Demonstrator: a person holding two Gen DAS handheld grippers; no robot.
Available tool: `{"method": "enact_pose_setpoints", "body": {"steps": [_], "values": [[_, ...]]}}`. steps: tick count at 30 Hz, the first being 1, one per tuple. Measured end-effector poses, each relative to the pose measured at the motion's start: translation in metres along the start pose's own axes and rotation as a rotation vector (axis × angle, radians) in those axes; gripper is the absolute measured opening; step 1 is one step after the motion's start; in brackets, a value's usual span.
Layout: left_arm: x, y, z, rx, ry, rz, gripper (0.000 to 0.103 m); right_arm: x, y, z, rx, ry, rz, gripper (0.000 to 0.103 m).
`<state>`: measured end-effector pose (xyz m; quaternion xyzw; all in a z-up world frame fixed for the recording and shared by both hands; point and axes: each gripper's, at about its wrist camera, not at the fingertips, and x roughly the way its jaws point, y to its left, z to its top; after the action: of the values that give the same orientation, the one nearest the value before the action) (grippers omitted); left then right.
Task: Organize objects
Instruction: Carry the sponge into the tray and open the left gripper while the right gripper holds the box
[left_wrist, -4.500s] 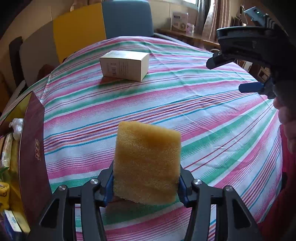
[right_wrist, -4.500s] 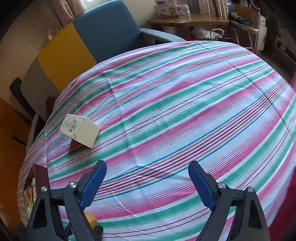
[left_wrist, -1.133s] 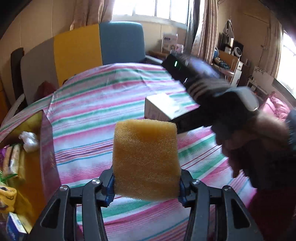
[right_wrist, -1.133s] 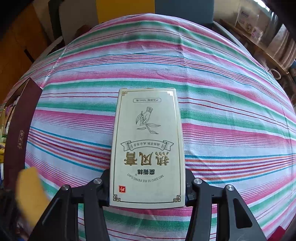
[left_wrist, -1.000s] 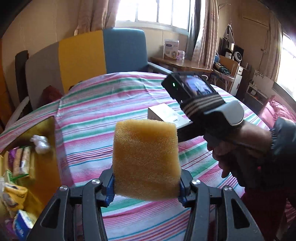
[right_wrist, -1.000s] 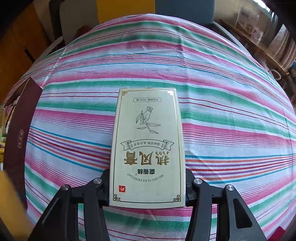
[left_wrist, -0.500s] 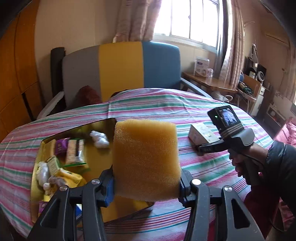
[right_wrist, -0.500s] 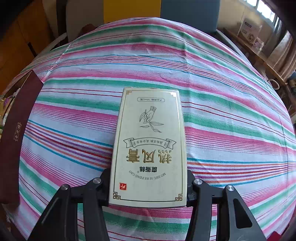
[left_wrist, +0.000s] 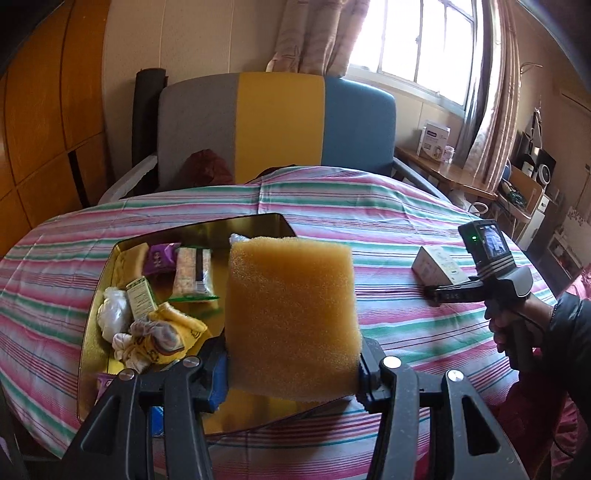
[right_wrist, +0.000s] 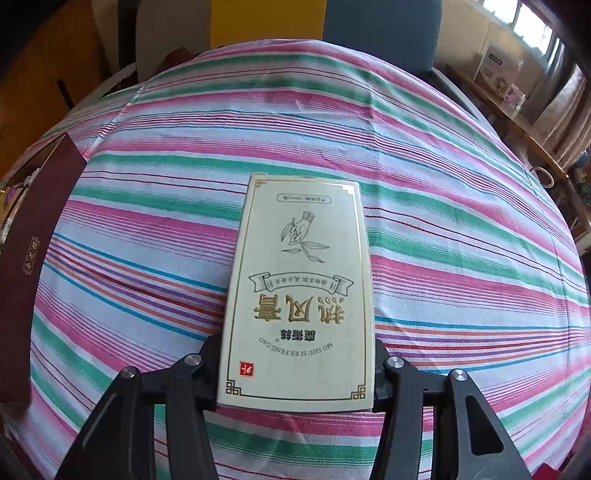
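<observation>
A: Left gripper (left_wrist: 291, 373)?
B: Jaws partway apart, clamped on the sponge (left_wrist: 291, 317). Sponge upright, yellow-orange, lifted off the cloth, in front of the tin.
A: Behind it?
B: Tin (left_wrist: 88, 321), gold inside, sits on the striped cloth (left_wrist: 369, 221). Holds a white packet (left_wrist: 112, 314), a small green box (left_wrist: 140, 299), a purple sachet (left_wrist: 159, 254), a snack bar (left_wrist: 192, 273), a yellow cloth item (left_wrist: 173, 332). Can't read the labels.
A: Right gripper (right_wrist: 297, 376)?
B: Jaws partway apart, pressed on both long sides of the box (right_wrist: 299, 295). Cream box, gold border, print upside down to the camera. Near end between the jaws; can't tell if the far end touches the cloth.
A: Seen from the left view?
B: Off to the right: a hand (left_wrist: 513, 325) in a dark sleeve holds the gripper handle, box end pokes out ahead of it, well apart from the tin.
A: Far stuff?
B: Tin's maroon wall (right_wrist: 26, 258) at the left edge of the right view. Beyond the table, a chair (left_wrist: 277, 122) in grey, yellow and blue, then window (left_wrist: 417, 44) and curtains.
</observation>
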<state>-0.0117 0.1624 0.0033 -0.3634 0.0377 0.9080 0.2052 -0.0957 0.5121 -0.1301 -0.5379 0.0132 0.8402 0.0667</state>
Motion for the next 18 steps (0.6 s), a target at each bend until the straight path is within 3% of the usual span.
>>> {"method": "enact_pose_setpoints", "body": {"steps": [7, 13, 18], "values": [[0.002, 0.039, -0.008, -0.098, 0.021, -0.029, 0.052, 0.000, 0.000, -0.001, -0.004, -0.001, -0.005, 0.053], [-0.011, 0.102, -0.025, -0.250, 0.037, 0.025, 0.052, -0.001, 0.001, -0.003, -0.006, 0.000, -0.006, 0.053], [-0.021, 0.130, -0.039, -0.320, 0.045, 0.025, 0.052, -0.003, 0.004, -0.004, -0.017, -0.003, -0.019, 0.053]]}}
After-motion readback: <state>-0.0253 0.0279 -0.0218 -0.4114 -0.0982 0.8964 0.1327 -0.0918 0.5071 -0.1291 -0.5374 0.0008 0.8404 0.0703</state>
